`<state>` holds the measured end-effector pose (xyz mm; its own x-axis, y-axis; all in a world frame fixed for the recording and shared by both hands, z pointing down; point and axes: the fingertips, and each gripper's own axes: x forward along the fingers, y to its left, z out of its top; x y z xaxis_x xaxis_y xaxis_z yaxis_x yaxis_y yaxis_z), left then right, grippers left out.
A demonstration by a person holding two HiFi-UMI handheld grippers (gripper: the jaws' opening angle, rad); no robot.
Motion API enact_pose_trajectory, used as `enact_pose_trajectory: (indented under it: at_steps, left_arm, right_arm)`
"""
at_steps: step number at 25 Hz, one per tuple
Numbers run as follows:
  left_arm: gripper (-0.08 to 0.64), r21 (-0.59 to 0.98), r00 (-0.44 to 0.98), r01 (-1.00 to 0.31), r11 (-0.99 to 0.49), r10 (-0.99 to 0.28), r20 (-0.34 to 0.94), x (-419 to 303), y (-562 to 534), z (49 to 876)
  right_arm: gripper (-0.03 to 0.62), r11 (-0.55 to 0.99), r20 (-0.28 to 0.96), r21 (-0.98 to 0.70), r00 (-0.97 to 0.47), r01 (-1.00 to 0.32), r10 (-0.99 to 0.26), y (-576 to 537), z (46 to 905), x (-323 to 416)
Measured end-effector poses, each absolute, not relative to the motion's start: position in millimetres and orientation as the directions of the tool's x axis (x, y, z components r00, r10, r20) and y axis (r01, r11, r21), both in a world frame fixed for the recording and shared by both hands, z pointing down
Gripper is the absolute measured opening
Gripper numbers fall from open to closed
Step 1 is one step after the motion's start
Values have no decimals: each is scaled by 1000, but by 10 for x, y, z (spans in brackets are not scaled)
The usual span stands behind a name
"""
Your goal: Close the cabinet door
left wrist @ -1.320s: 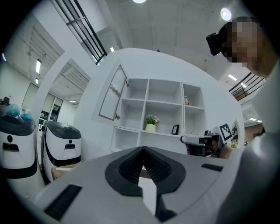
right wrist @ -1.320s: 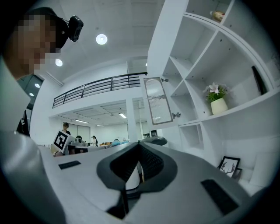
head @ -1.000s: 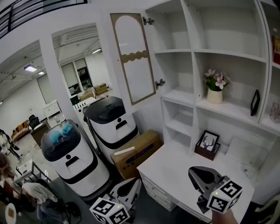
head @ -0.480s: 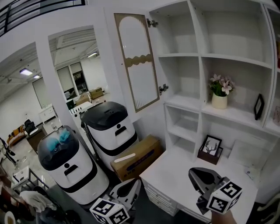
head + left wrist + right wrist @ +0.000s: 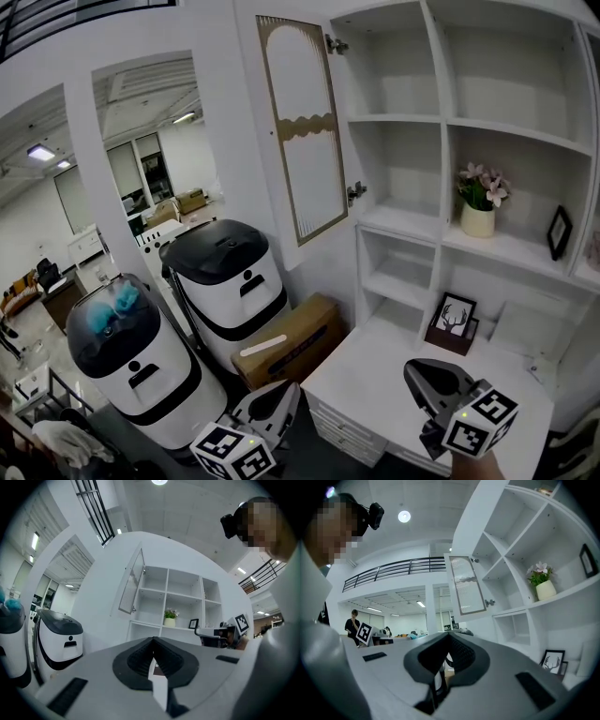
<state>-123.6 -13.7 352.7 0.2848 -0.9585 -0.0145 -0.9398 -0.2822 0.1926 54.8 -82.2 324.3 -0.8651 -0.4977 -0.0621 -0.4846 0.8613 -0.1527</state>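
Observation:
The cabinet door [image 5: 305,127], white-framed with a ribbed glass panel and a brown arched trim, stands swung open to the left of the white shelf unit [image 5: 441,122]. It hangs on two hinges at its right edge. The same door [image 5: 132,583] shows far ahead in the left gripper view, and the door [image 5: 468,585] also in the right gripper view. My left gripper [image 5: 286,392] is shut and empty, low at the bottom, well below the door. My right gripper [image 5: 418,371] is shut and empty too, over the white desk top [image 5: 366,370].
Two white machines with black lids [image 5: 230,277] [image 5: 131,361] stand on the floor left of the cabinet, with a cardboard box [image 5: 286,342] beside them. On the shelves are a flower pot [image 5: 480,204], a deer picture [image 5: 455,319] and a small black frame [image 5: 560,232].
The door and shelves have shifted right and look a little nearer in the head view. Both grippers keep their place in the frame and stay shut.

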Motion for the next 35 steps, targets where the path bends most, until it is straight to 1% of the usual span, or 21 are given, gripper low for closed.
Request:
enact_pose_trajectory:
  at_steps: [13,20,26,35]
  left_arm:
    - [5,223,326,-919,-327,-944,-41,-1642,-203,3561]
    - [5,240,292,-925,-295,-955,-50,-1707,-283,3572]
    - [6,225,278,-935,-276,-960,-23,-1703,-455,3570]
    - [5,223,229,-948,-229,-973,-24,-1669,-868,3529]
  right_arm:
    - [5,842,-34,-134,-847,-523,-531,-798,3234,155]
    - [5,850,-21,-134,-856,-509,-516,-886,3254,111]
    - [5,862,-24,-155,-871,-482,-491,-1153,3255,88]
    - [5,879,-43,-175,-889,-443,-457,-1606,3236,131]
